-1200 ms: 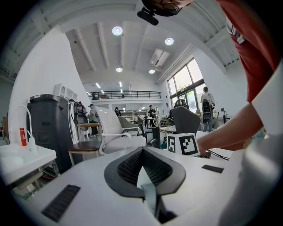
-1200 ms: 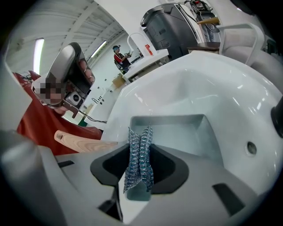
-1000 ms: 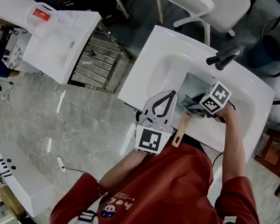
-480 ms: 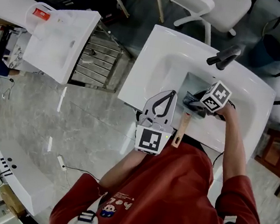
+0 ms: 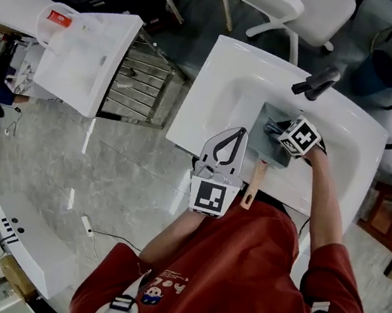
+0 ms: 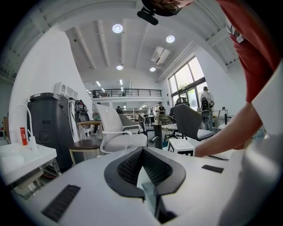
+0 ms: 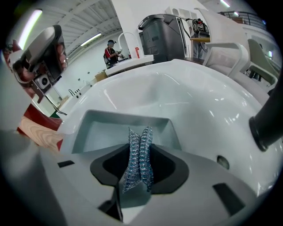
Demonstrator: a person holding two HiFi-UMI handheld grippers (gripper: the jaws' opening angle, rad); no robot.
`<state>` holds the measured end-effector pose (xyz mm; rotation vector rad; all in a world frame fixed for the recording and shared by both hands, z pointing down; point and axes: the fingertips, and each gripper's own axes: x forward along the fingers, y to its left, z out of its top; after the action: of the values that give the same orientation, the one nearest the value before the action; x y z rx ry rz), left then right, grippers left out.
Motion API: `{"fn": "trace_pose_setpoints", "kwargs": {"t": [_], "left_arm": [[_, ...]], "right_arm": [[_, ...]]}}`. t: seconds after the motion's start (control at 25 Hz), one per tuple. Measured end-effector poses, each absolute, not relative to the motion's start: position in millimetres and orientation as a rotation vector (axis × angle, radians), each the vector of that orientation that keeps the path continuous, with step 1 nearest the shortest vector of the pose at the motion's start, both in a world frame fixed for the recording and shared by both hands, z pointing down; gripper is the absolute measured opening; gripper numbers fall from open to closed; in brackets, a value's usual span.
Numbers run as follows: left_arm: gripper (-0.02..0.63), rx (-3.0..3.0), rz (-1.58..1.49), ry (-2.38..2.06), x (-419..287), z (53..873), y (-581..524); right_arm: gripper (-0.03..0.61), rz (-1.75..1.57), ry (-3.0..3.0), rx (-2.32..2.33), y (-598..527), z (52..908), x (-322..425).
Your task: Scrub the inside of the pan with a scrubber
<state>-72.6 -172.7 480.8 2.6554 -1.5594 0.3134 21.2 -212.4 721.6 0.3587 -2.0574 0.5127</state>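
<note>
- The right gripper (image 5: 277, 131) has its fingers clamped on the scrubber (image 7: 139, 155), a wad of blue-silver mesh that sticks out past the tips.
- The pan (image 5: 270, 153) sits in the sink (image 5: 229, 84), right of frame centre, directly under and ahead of those fingers.
- Its wooden handle (image 5: 253, 184) runs toward the lower edge of the frame.
- The left gripper (image 5: 239, 133), fingers together and empty, is just left of that handle and appears not to touch it.
- The right gripper is therefore the nearer one to the pan's inside.

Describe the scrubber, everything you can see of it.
The scrubber is a wad of silvery-blue, metal-looking mesh, squeezed into an upright folded strip. The right gripper is shut on it, clamping both sides, and its end pokes out past the jaws. It points into the grey pan; whether it touches the pan cannot be told.
</note>
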Motion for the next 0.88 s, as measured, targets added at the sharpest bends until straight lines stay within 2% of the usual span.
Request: {"fn": "trace_pose_setpoints", "kwargs": {"t": [0.32, 0.88], "left_arm": [[0.011, 2.652, 0.331, -1.56, -74.5, 484.3, -174.7], [0.011, 2.629, 0.334, -1.557, -72.4, 483.1, -172.8]], "right_arm": [[0.147, 0.3, -2.016, 0.519, -236.2, 742.1, 25.3], [0.147, 0.323, -2.021, 0.551, -239.0, 745.3, 27.2]]}}
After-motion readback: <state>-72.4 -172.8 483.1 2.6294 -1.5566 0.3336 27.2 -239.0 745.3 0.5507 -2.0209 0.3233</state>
